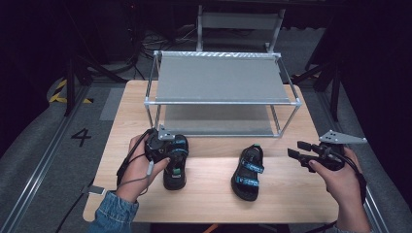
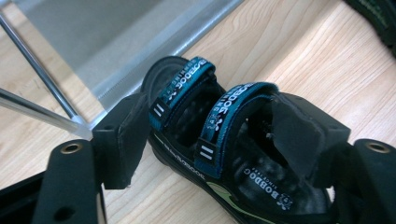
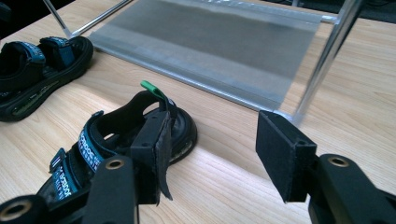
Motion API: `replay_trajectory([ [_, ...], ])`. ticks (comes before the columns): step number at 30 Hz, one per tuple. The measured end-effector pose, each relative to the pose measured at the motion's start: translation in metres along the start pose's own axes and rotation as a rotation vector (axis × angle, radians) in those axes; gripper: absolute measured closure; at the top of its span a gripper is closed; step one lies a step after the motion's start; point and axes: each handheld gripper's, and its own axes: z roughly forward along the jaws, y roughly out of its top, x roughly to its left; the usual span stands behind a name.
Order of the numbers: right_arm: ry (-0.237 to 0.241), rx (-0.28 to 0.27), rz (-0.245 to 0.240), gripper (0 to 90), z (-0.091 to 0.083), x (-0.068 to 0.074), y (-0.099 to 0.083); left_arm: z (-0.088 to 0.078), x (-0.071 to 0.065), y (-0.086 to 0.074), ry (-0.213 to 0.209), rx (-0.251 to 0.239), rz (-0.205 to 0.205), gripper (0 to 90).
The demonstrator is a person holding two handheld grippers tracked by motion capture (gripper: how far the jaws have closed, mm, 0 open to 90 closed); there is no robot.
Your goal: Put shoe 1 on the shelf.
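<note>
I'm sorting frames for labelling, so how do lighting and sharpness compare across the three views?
High view: table evenly lit, surroundings dark, sandals small and soft. Left gripper view: sandal strap lettering sharp, near jaws dark and blurred. Right gripper view: pale glare band on the wood by the other sandal.

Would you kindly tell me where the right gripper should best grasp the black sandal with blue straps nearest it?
Probably the raised heel strap of the sandal, from above: it stands clear of the sole, and the open right gripper hovers just beside it.

Matt pale wood table [image 1: 209, 194], shiny metal rack [image 1: 221, 102], and sandals [image 2: 219, 140] with woven, probably cloth, straps.
</note>
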Motion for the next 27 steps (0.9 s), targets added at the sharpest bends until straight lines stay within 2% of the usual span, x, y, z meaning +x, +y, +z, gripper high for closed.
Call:
replay_trajectory([
  [5,-0.005,0.006,0.004,46.5,0.000,-0.002,-0.003,0.008,0.007,-0.003,0.015,0.019,0.009,27.7],
  [9,-0.003,0.008,0.005,46.3,-0.001,0.000,-0.004,0.017,0.010,-0.005,-0.033,0.034,0.019,27.2],
  [13,-0.002,0.012,0.008,46.3,0.000,0.000,-0.005,0.028,0.008,-0.006,-0.044,0.077,0.059,30.5],
  [14,-0.003,0.013,0.006,46.3,0.000,0.000,-0.005,0.030,0.008,-0.007,-0.051,0.083,0.073,33.9],
  [16,-0.001,0.013,0.006,46.3,0.000,0.000,-0.005,0.033,0.006,-0.007,-0.070,0.093,0.100,52.7],
  [17,-0.001,0.014,0.006,46.3,0.001,0.000,-0.005,0.034,0.005,-0.007,-0.070,0.098,0.110,57.9],
  [18,0.000,0.014,0.004,46.3,0.001,0.000,-0.005,0.035,0.004,-0.007,-0.069,0.075,0.110,65.2],
  [22,0.001,0.014,0.005,46.2,0.001,0.000,-0.005,0.031,0.002,-0.004,-0.063,0.056,0.110,70.1],
  [27,0.001,0.015,0.008,46.2,0.001,-0.001,-0.006,0.025,0.004,-0.001,-0.086,0.044,0.075,71.2],
])
